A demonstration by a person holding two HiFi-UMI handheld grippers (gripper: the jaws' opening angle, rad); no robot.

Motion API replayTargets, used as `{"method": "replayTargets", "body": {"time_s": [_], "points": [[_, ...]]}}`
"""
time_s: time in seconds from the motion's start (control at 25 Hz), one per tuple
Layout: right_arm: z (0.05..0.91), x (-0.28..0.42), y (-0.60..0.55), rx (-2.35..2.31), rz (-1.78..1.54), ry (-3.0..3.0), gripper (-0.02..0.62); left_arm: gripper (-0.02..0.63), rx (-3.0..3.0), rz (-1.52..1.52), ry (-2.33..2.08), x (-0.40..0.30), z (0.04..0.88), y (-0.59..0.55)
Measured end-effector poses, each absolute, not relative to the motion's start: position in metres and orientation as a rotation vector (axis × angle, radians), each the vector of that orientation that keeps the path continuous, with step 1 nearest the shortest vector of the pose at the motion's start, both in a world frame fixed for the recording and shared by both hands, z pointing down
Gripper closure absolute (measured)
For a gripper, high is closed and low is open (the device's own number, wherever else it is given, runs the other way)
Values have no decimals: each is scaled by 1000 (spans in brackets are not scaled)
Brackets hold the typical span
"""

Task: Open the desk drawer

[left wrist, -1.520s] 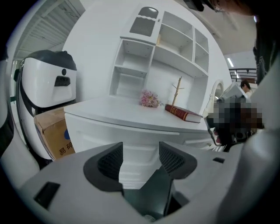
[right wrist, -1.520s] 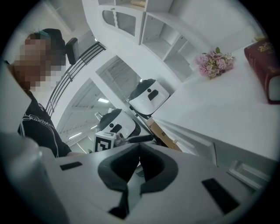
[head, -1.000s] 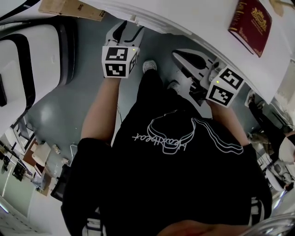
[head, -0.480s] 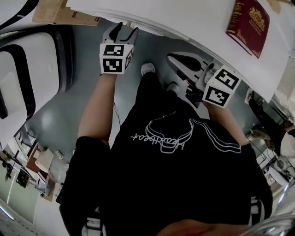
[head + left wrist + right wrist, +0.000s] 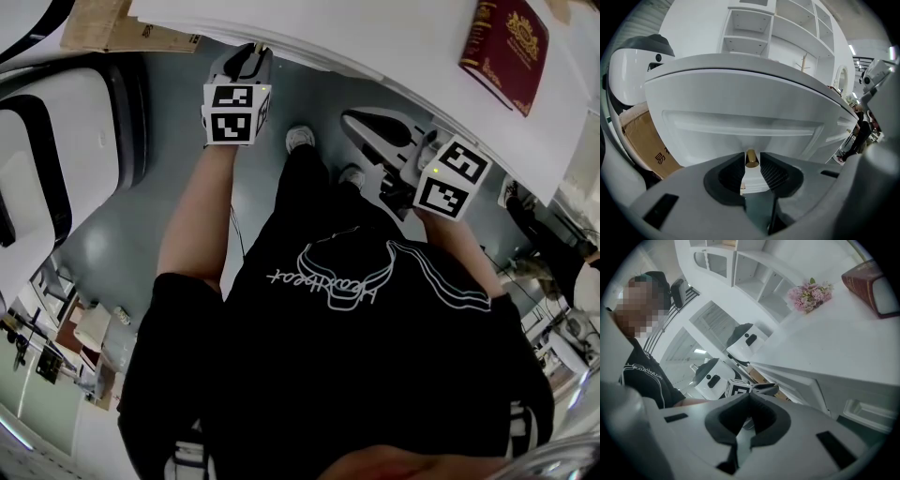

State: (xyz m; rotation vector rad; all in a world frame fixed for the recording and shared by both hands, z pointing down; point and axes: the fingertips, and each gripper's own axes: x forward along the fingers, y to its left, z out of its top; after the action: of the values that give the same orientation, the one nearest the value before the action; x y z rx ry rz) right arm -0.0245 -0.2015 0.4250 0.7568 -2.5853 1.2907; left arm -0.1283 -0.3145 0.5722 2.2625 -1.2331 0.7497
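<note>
The white drawer front (image 5: 740, 126) fills the left gripper view, below the desk top's edge. Its small brass knob (image 5: 751, 160) sits between the jaws of my left gripper (image 5: 752, 156), which have just been closing and now press on it from both sides. In the head view the left gripper (image 5: 249, 56) reaches under the desk's front edge (image 5: 309, 58). My right gripper (image 5: 354, 118) hangs lower and to the right, shut and holding nothing, short of the desk.
A dark red book (image 5: 509, 47) lies on the white desk top (image 5: 394, 33), with pink flowers (image 5: 810, 292) further along it. A cardboard box (image 5: 122, 28) and a white rounded machine (image 5: 66, 122) stand on the floor to the left.
My left gripper has moved in under the desk edge and its jaws have narrowed from wide apart onto the knob. The right gripper has stayed in place.
</note>
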Motion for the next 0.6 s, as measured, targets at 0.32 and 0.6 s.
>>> {"method": "replayTargets", "body": {"time_s": [0.32, 0.6], "points": [[423, -20, -205, 775, 1276, -2598, 589, 523, 2249, 747, -1234, -128, 575, -314], [424, -27, -198, 744, 1285, -2603, 589, 528, 2236, 737, -1248, -130, 575, -313]]}}
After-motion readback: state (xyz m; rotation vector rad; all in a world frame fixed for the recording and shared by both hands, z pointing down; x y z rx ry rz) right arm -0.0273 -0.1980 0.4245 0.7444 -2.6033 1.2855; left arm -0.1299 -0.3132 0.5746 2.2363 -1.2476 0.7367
